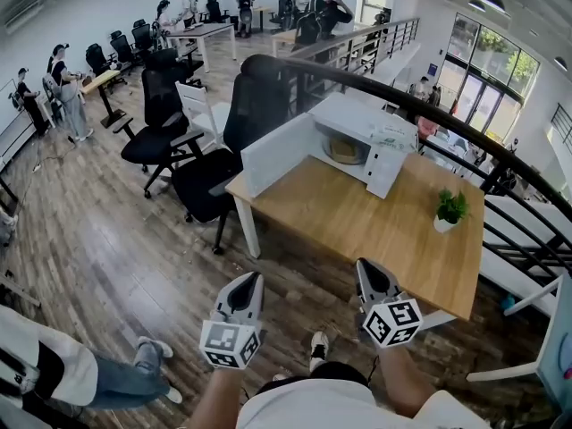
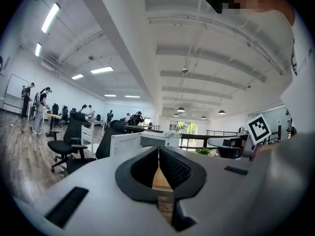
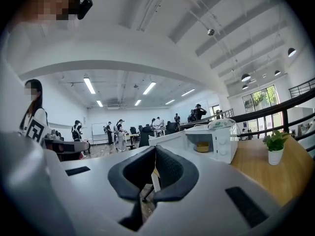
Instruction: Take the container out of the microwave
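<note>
A white microwave (image 1: 366, 137) stands at the far side of a wooden table (image 1: 375, 231), with its door (image 1: 279, 153) swung open to the left. Inside sits a shallow tan container (image 1: 344, 147), which the right gripper view also shows as the container (image 3: 202, 146) in the open microwave (image 3: 219, 135). My left gripper (image 1: 249, 281) and right gripper (image 1: 368, 266) hover level before the table's near edge, far from the microwave. Both have their jaws together with nothing between them, as the left gripper (image 2: 158, 151) and right gripper (image 3: 154, 152) show in their own views.
A small potted plant (image 1: 450, 211) stands at the table's right. Black office chairs (image 1: 219, 164) crowd the table's left end. A dark curved railing (image 1: 429, 114) runs behind the microwave. Several people stand at desks far back. A seated person's legs (image 1: 125, 378) are at lower left.
</note>
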Tool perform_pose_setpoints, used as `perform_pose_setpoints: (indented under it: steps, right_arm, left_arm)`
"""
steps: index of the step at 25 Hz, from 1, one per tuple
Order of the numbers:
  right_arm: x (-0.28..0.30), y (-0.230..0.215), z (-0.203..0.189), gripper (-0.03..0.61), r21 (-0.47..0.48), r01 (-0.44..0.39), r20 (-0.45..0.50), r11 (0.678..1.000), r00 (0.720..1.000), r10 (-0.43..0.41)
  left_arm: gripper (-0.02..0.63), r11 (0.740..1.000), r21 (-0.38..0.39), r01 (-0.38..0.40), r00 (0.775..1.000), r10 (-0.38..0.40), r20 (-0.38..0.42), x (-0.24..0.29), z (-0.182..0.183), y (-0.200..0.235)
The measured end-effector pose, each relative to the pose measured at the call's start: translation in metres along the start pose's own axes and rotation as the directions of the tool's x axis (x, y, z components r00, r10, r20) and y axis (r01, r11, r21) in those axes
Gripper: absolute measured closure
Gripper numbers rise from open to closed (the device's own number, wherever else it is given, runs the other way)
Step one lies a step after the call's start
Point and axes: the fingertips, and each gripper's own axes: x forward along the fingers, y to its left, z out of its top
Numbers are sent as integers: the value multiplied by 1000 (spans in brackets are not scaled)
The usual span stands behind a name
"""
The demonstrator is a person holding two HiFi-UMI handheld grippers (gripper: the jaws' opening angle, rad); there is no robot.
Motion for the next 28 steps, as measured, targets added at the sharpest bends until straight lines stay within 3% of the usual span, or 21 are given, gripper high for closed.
perform_pose_setpoints:
  steps: [8, 21, 28]
  right_arm:
    - [34, -31, -1, 557, 32, -1, -16, 999, 1000, 2]
    - [121, -137, 10, 557, 75, -23, -32, 997, 999, 25]
    - [158, -186, -3, 555, 118, -31, -46, 993, 998, 36]
  left_arm:
    - [577, 1000, -8, -21, 1000, 21, -11, 36, 0, 12]
    - [577, 1000, 1, -29, 999, 29, -41, 174, 8, 9]
    - [577, 998, 1, -58, 996, 58, -70, 229, -2, 11]
